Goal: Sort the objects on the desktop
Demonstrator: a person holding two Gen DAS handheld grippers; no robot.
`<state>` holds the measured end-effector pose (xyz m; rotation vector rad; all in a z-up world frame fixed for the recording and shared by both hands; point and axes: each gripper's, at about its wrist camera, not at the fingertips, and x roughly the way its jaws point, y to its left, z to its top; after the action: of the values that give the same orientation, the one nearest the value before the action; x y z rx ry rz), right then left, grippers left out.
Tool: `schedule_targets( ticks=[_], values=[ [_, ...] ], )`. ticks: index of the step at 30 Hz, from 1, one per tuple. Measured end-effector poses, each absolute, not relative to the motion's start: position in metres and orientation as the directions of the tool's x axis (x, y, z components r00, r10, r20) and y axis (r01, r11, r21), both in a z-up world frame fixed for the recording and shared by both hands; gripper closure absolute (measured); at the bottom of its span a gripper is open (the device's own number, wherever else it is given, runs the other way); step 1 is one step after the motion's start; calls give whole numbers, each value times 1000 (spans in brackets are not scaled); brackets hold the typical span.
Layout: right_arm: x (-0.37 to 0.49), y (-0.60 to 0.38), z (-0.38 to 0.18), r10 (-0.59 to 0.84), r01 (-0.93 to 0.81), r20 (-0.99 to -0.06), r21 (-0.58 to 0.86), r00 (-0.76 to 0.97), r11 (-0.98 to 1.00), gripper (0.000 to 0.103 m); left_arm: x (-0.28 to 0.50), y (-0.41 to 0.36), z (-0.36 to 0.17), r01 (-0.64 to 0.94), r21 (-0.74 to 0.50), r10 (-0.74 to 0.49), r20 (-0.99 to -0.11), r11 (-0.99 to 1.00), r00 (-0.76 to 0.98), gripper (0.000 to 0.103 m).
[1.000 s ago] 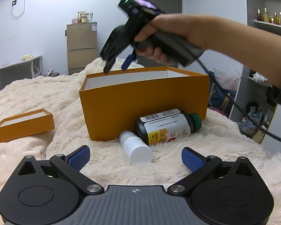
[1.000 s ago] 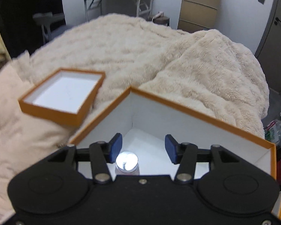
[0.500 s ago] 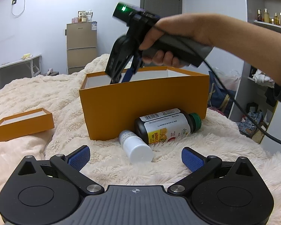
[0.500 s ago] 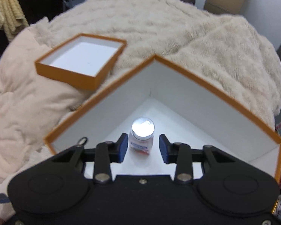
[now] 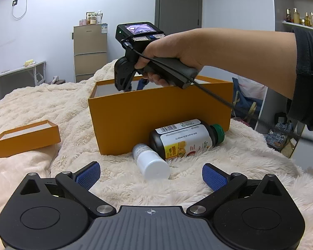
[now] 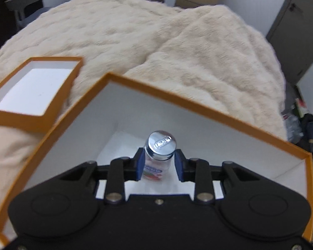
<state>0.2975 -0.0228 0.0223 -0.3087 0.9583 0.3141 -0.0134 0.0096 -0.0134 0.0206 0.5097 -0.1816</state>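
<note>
One small jar (image 6: 159,155) stood inside the orange box (image 6: 198,112) between the right gripper's (image 6: 159,167) closing jaws, while two bottles (image 5: 186,138) lay outside near the spread-jawed left gripper (image 5: 151,174).

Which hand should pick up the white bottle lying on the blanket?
Left. The left gripper is open right before the white bottle. The right gripper is inside the orange box, closing around a small jar.

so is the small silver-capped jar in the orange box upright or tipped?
Upright: the small silver-capped jar stands on the orange box's white floor, cap up, between the closing right gripper.
</note>
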Motion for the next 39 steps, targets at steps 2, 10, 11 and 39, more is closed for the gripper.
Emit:
schedule_targets(
  ticks=[2, 10, 11, 39],
  values=[
    [299, -33, 29, 191, -379, -832, -25, 520, 925, 59, -14, 9, -13, 179, -25, -168, -487, 984, 857, 0],
    [258, -55, 53, 449, -554, -786, 166, 425, 816, 46, -13, 8, -13, 183, -22, -170, -489, 983, 856, 0],
    [253, -57, 56, 467, -579, -779, 168, 418, 798, 46, -13, 8, -13, 183, -21, -170, -489, 983, 856, 0],
    [176, -94, 44, 395, -903, -900, 2, 186, 430, 85, -10, 5, -16, 192, -18, -175, -501, 981, 848, 0]
  ],
)
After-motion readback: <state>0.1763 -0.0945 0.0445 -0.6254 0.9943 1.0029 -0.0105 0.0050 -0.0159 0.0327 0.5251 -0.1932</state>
